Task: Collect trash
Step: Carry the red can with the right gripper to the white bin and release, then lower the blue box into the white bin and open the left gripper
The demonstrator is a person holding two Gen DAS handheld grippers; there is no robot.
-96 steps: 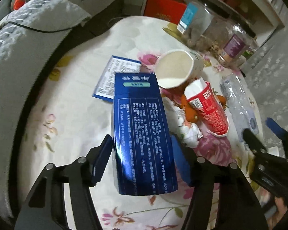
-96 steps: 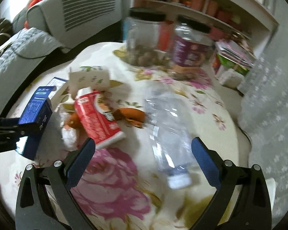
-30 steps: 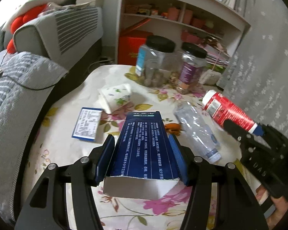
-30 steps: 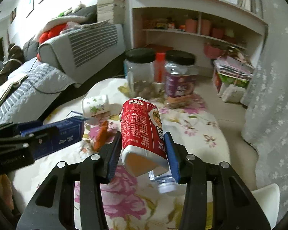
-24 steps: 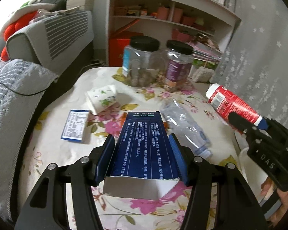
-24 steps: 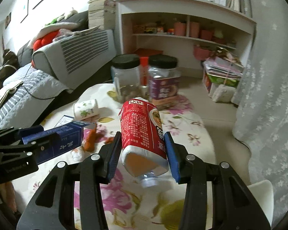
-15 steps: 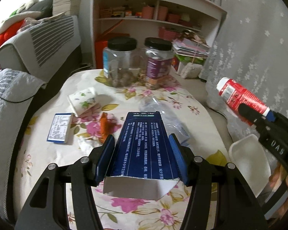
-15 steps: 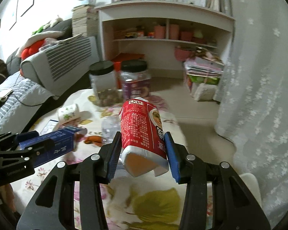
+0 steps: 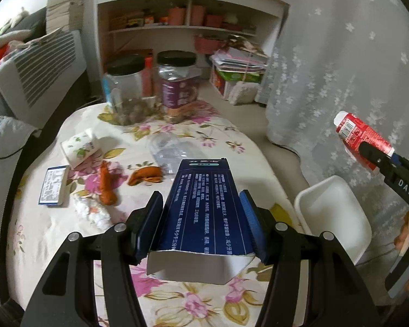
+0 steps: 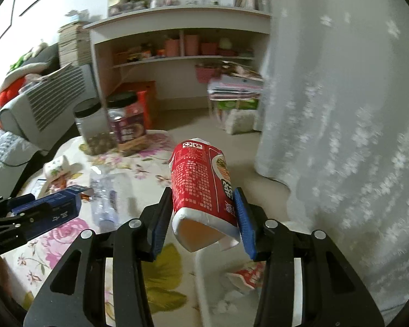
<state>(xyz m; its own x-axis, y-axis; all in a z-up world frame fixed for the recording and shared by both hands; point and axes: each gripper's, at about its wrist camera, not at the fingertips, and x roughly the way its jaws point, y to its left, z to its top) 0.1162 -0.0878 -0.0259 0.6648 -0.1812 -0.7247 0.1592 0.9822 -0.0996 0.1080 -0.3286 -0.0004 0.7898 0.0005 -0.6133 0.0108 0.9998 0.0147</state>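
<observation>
My left gripper (image 9: pixel 200 218) is shut on a dark blue carton (image 9: pixel 207 204), held above the flowered table (image 9: pixel 54 231); the carton's open white end faces the camera. My right gripper (image 10: pixel 203 212) is shut on a red noodle cup (image 10: pixel 201 182), which hangs over the table's right edge above a white bin (image 10: pixel 204 294). In the left wrist view that bin (image 9: pixel 332 218) stands beside the table, and the red cup (image 9: pixel 360 139) is up at the right. On the cloth lie a clear plastic bottle (image 9: pixel 169 152), orange peel (image 9: pixel 107 185), white tissue (image 9: pixel 92 212), a small blue box (image 9: pixel 53 185) and a tipped paper cup (image 9: pixel 80 147).
Two black-lidded jars (image 9: pixel 177 81) stand at the table's far edge. A shelf unit (image 9: pixel 188 27) and stacked papers (image 9: pixel 237 62) lie beyond. A white curtain (image 9: pixel 340 68) hangs on the right, a grey sofa (image 9: pixel 27 73) on the left. Red and white scraps (image 10: pixel 248 275) lie in the bin.
Both grippers have swung right with their loads. The red cup has left the tabletop area and now hangs over the white bin, which has come into view.
</observation>
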